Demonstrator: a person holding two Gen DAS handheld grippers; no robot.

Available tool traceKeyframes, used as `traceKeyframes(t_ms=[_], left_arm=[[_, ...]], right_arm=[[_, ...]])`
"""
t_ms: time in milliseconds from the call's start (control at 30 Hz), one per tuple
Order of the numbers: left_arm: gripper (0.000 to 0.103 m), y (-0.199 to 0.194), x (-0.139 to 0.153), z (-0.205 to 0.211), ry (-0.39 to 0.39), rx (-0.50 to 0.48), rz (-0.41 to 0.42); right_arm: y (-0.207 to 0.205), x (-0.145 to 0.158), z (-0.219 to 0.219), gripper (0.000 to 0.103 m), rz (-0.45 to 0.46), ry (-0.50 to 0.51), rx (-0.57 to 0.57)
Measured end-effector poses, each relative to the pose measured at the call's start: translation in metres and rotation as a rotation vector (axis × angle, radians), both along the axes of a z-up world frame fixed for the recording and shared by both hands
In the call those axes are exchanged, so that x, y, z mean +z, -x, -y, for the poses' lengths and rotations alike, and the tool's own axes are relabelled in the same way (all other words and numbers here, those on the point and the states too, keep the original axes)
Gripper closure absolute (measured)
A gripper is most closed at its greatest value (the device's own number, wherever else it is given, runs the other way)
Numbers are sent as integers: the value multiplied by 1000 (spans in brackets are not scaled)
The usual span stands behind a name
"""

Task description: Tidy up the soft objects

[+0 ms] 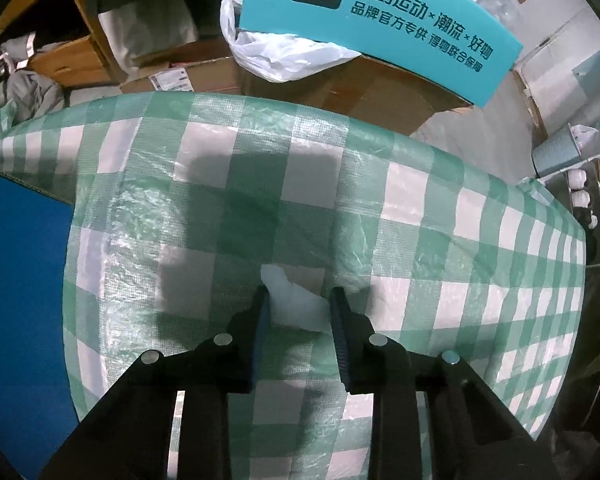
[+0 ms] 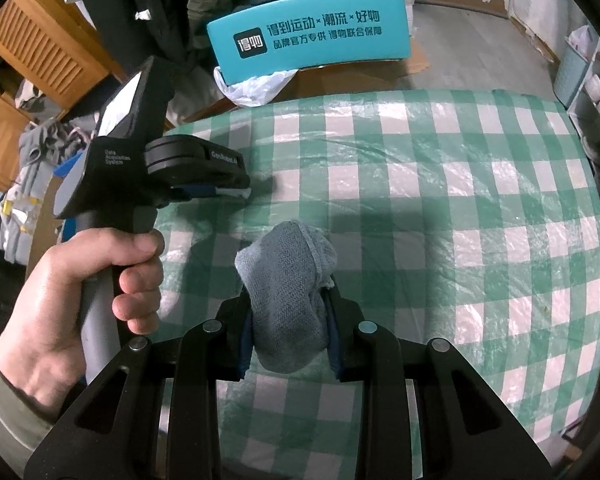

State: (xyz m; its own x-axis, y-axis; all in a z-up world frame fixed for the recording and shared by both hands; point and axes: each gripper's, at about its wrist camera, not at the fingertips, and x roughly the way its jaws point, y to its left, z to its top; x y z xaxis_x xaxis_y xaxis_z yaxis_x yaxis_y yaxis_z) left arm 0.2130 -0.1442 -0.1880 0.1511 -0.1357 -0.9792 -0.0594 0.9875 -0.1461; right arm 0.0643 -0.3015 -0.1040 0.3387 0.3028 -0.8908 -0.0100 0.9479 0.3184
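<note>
While the right gripper [image 2: 290, 316] clamps a grey-blue knitted sock [image 2: 288, 300] above the green-checked sheet [image 2: 460, 200], the left gripper [image 1: 300, 304] pinches a small white soft piece [image 1: 296, 304] at the sheet surface. A hand [image 2: 80, 300] grasps the left tool's handle. Teal box [image 2: 308, 36] behind.

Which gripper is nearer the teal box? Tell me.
Left. The left gripper hangs just short of the teal box; the right gripper, clamping a grey cloth, sits farther back.
</note>
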Motion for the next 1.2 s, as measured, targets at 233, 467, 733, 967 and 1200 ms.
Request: traceKeyframes(t_ms=[233, 467, 733, 967, 1200], left_arm=[[79, 7, 3, 5, -4, -46, 10], [79, 18, 22, 8, -29, -95, 57], [79, 37, 42, 3, -68, -139, 107], [79, 59, 64, -3, -108, -182, 158], [79, 82, 91, -14, -140, -209, 218]], right_arm=[[0, 3, 2, 75, 6, -1, -7], [2, 8, 2, 75, 18, 6, -6], [6, 17, -1, 75, 40, 22, 1], [11, 27, -6, 75, 62, 39, 10], [17, 39, -14, 75, 90, 60, 23]])
